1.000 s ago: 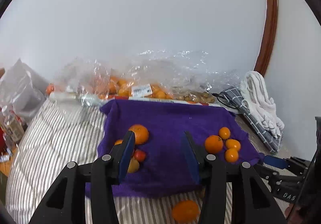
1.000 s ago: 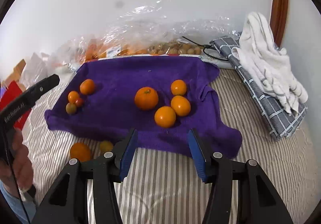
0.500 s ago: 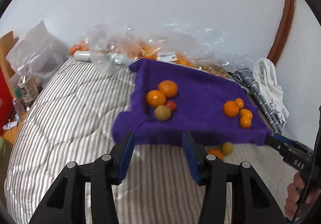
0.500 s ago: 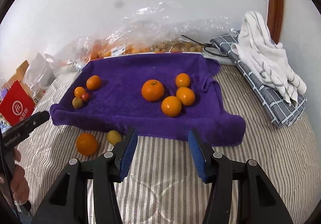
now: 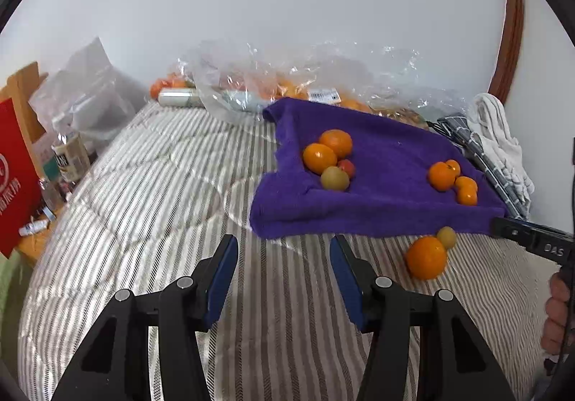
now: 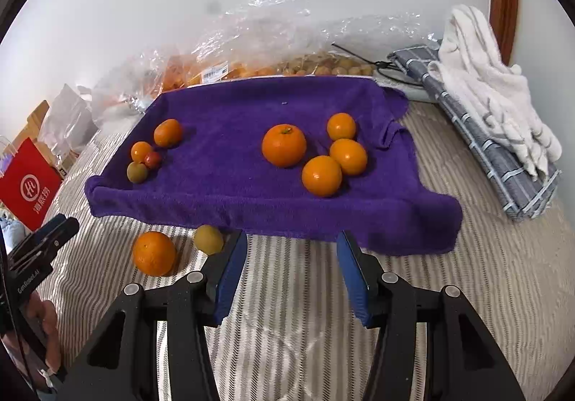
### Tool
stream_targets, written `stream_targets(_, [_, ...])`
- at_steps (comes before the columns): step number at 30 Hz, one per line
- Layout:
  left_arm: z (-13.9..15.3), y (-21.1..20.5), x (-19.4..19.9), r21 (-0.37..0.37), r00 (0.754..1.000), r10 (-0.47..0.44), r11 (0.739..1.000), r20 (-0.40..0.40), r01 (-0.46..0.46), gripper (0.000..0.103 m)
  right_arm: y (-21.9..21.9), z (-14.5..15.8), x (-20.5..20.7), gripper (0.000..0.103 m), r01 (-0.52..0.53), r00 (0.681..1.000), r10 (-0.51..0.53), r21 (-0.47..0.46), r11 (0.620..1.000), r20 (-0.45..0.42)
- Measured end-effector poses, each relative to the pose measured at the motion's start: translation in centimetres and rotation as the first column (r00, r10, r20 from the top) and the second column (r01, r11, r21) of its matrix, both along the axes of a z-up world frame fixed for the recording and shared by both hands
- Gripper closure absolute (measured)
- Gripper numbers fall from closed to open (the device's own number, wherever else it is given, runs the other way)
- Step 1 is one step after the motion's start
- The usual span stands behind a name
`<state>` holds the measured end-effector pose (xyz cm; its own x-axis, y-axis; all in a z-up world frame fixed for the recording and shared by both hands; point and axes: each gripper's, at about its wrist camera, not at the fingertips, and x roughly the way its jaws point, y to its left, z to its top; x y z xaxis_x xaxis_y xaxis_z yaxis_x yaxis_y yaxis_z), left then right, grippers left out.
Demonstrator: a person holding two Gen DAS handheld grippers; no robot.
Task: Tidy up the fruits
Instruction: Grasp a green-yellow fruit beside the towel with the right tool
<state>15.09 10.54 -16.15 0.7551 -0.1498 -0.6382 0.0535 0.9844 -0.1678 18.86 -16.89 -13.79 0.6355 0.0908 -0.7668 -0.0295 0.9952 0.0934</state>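
A purple towel (image 6: 233, 120) lies on the striped bedcover (image 6: 485, 275). On its right part sit a large orange (image 6: 284, 145) and three smaller oranges (image 6: 321, 175). Its left part holds two oranges (image 5: 319, 158), a small red fruit (image 5: 346, 167) and a greenish fruit (image 5: 334, 178). Off the towel, by its front edge, lie a loose orange (image 6: 154, 253) and a yellow-green fruit (image 6: 208, 239). My right gripper (image 6: 291, 239) hangs open over the front hem, holding nothing. My left gripper (image 5: 283, 243) hovers over bare bedcover left of the loose fruits, its jaws opening, nothing between them.
Crinkled plastic bags of fruit (image 6: 251, 41) line the wall behind the towel. A grey checked cloth with a white towel (image 6: 496, 95) lies to the right. A red bag (image 6: 28, 181) and bottles (image 5: 68, 156) stand at the bed's left edge.
My left gripper has drawn back from over the towel and sunk toward the bedcover in front of it; the loose fruits now show at its right. The right gripper has hardly moved.
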Motion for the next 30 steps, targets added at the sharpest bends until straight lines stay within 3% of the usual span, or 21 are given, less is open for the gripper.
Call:
stream_targets(7, [-1.1, 0.7, 0.6, -0.106, 0.996, -0.036, 0.994, -0.076, 0.027, 0.055, 2.5, -1.2, 0.8, 0.058, -0.092, 0.996, 0.092, 0.01, 0.996, -0.009])
stream_targets(12, [-1.5, 0.1, 0.6, -0.071, 0.996, -0.028, 0.997, -0.088, 0.022, 0.058, 4.4, -2.2, 1.7, 0.058, -0.146, 0.989, 0.147, 0.016, 0.989, -0.027])
stream_targets(21, [-1.7, 0.9, 0.6, -0.114, 0.995, -0.004, 0.993, -0.099, -0.008, 0.064, 5.8, -3.7, 3.2, 0.059, -0.176, 0.981, 0.179, 0.039, 0.984, -0.076])
stream_targets(23, [-1.8, 0.8, 0.7, -0.115, 0.994, -0.009, 0.993, -0.106, -0.003, 0.068, 6.0, -3.7, 3.3, 0.068, -0.18, 0.981, 0.182, 0.032, 0.983, -0.067])
stream_targets(24, [-1.8, 0.8, 0.8, -0.115, 0.994, -0.011, 0.993, -0.111, -0.001, 0.071, 6.0, -3.6, 3.3, 0.077, -0.186, 0.98, 0.188, 0.032, 0.982, -0.069])
stream_targets(27, [-1.9, 0.4, 0.8, -0.11, 0.993, -0.041, 0.994, -0.115, 0.029, 0.081, 5.7, -3.3, 2.9, 0.078, -0.187, 0.98, 0.188, 0.038, 0.982, -0.057])
stream_targets(30, [-1.7, -0.1, 0.6, -0.101, 0.992, -0.072, 0.993, -0.099, 0.062, 0.081, 4.6, -2.9, 1.9, 0.078, -0.17, 0.984, 0.171, 0.038, 0.985, -0.039])
